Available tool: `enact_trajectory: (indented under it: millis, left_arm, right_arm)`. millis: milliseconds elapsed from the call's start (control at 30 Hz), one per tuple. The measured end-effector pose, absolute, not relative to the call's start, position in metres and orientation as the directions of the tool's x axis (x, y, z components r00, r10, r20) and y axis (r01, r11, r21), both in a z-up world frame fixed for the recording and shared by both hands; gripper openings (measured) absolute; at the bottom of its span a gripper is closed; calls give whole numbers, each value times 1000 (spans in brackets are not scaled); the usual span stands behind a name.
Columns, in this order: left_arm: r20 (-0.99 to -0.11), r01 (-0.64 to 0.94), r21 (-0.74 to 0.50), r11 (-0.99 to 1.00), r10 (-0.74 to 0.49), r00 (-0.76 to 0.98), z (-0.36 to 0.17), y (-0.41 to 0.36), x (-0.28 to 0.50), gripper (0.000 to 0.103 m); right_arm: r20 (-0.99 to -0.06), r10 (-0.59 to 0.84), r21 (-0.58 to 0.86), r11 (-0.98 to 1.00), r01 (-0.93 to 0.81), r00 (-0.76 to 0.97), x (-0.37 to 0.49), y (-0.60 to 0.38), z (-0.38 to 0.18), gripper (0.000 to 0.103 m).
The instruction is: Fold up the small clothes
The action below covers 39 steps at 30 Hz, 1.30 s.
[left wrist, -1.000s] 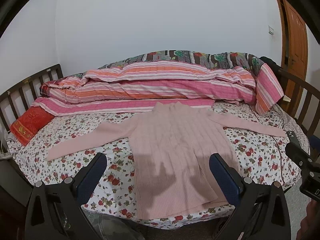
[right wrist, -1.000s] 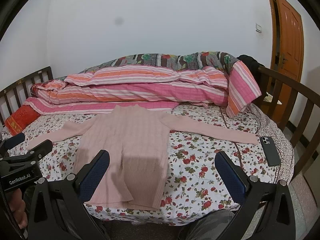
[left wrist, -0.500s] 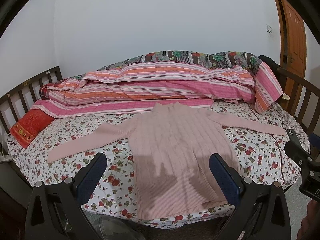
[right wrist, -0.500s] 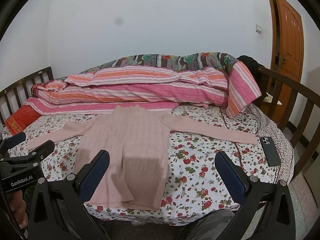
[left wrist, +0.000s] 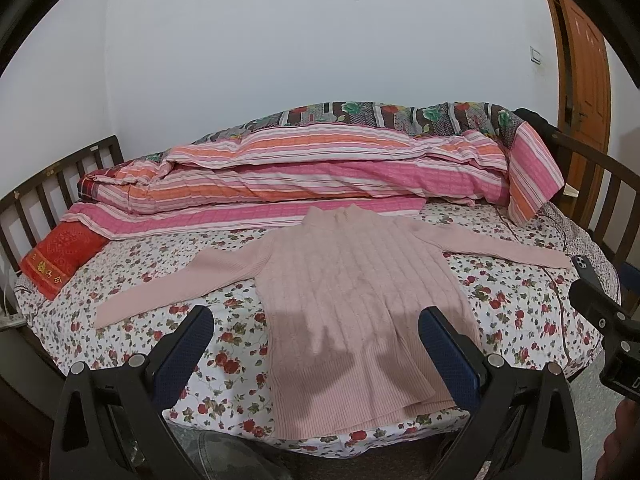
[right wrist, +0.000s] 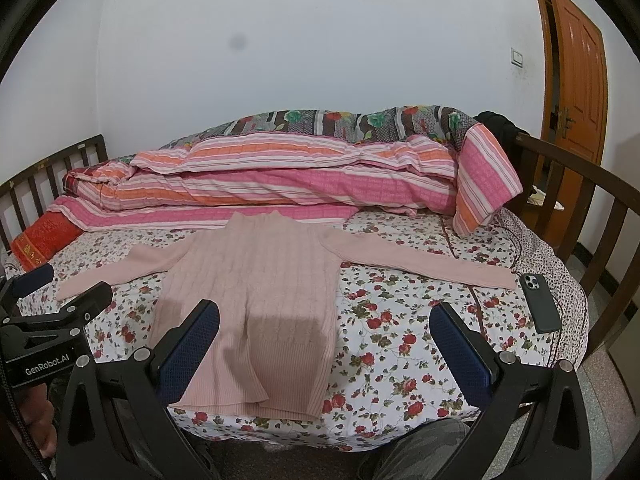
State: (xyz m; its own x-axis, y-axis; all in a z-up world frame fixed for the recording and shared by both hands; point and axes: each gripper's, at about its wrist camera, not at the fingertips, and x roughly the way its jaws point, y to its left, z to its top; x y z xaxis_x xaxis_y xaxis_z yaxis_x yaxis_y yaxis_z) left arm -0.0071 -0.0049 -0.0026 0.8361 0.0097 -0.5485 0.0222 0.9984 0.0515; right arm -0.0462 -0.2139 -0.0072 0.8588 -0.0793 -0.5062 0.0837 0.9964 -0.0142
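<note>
A pink sweater (left wrist: 356, 296) lies flat on the bed (left wrist: 516, 304), sleeves spread, hem at the near edge. The left tongs (left wrist: 316, 354) and right tongs (right wrist: 324, 346) hover spread wide before it, holding nothing.

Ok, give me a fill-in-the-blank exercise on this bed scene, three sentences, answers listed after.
1. The pale pink ribbed knit sweater lies flat on the floral sheet with both sleeves spread ____.
2. The dark smartphone lies near the tip of the sweater's ____ sleeve.
3. The left gripper and right gripper both have jaws ____, holding nothing.

Answers: out; right; open
</note>
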Motion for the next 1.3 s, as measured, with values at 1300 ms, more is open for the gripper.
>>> enact_trajectory:
  millis: [1300]
  left_arm:
    - [-546, 19, -5, 1000, -18, 838, -28, 27, 37, 103]
  right_arm:
    - [-565, -103, -39, 994, 98, 818, 3, -208, -48, 103]
